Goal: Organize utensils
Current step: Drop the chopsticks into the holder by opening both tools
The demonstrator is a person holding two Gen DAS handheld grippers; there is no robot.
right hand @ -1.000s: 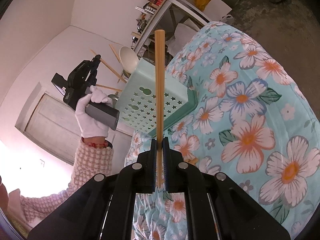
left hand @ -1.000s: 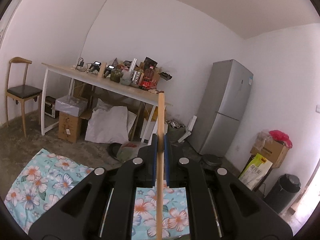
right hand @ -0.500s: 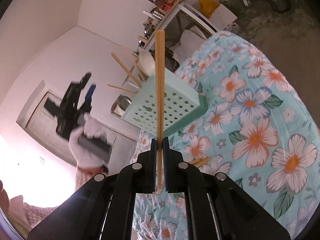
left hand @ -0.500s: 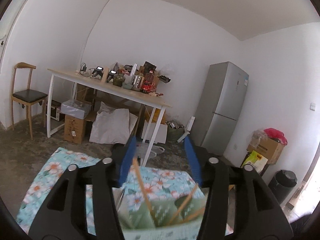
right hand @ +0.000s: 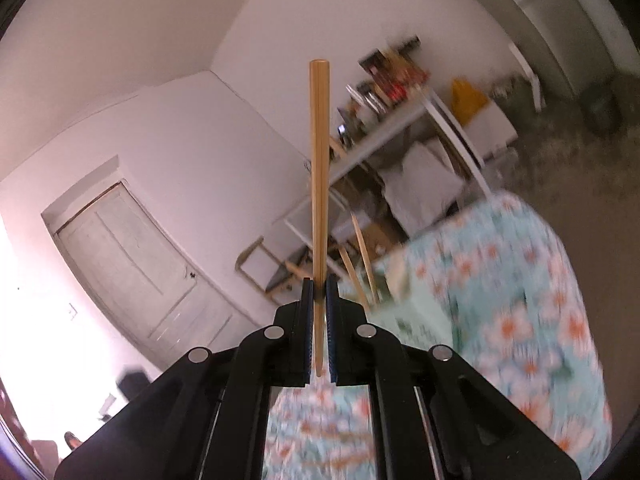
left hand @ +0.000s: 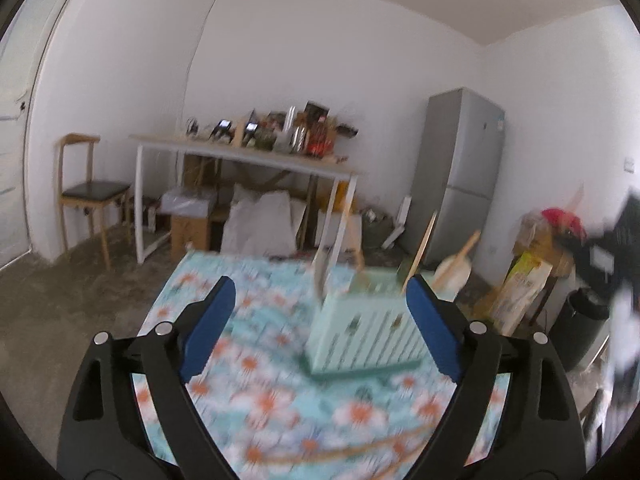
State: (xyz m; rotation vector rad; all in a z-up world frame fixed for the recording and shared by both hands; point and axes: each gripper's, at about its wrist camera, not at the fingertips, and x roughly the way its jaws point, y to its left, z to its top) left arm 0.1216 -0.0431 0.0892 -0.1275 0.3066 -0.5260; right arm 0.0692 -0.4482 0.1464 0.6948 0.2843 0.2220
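The right gripper [right hand: 319, 320] is clamped on a chopstick [right hand: 319, 168] that sticks out ahead of it. The left gripper [left hand: 320, 320] is opening, nothing between its jaws; the rack [left hand: 362, 332] stands just ahead on the desk [left hand: 248, 364].

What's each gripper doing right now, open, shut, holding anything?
Left gripper: jaws opening wide, nothing between them; the utensil holder sits ahead.
Right gripper: jaws shut on a wooden chopstick pointing straight out.
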